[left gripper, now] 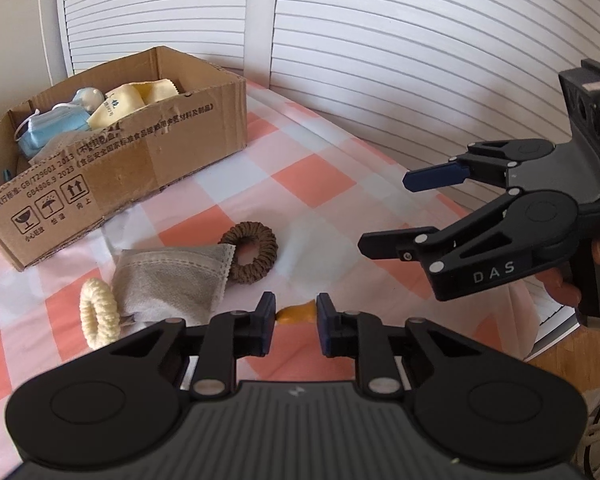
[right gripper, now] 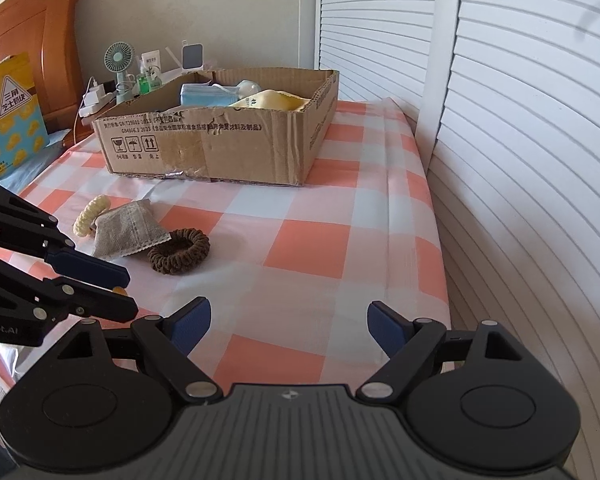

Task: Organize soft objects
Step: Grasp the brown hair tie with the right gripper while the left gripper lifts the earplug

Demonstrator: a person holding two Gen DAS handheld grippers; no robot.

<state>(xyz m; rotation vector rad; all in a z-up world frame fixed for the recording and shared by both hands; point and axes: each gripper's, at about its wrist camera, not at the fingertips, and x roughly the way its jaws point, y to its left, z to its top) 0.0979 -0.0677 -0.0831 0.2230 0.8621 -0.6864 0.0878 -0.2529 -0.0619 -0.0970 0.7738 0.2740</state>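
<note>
A brown hair tie (left gripper: pixel 252 257) (right gripper: pixel 179 251), a grey pouch (left gripper: pixel 172 284) (right gripper: pixel 128 229) and a cream hair tie (left gripper: pixel 99 312) (right gripper: pixel 87 215) lie on the checked cloth in front of the cardboard box (left gripper: pixel 140 160) (right gripper: pixel 236 144). The box holds blue masks (left gripper: pixel 52 130) and yellow soft items (left gripper: pixel 116 108). My left gripper (left gripper: pixel 296 320) is narrowly open over a small orange object (left gripper: pixel 296 314), jaws either side of it; whether they touch it I cannot tell. My right gripper (right gripper: pixel 288 324) is open and empty above the cloth; it also shows in the left wrist view (left gripper: pixel 384 214).
White louvred doors (right gripper: pixel 500 120) run along the right edge of the table (right gripper: pixel 308 240). A wooden headboard (right gripper: pixel 40 40), a yellow bag (right gripper: pixel 8 112), a small fan (right gripper: pixel 120 64) and bottles stand behind the box.
</note>
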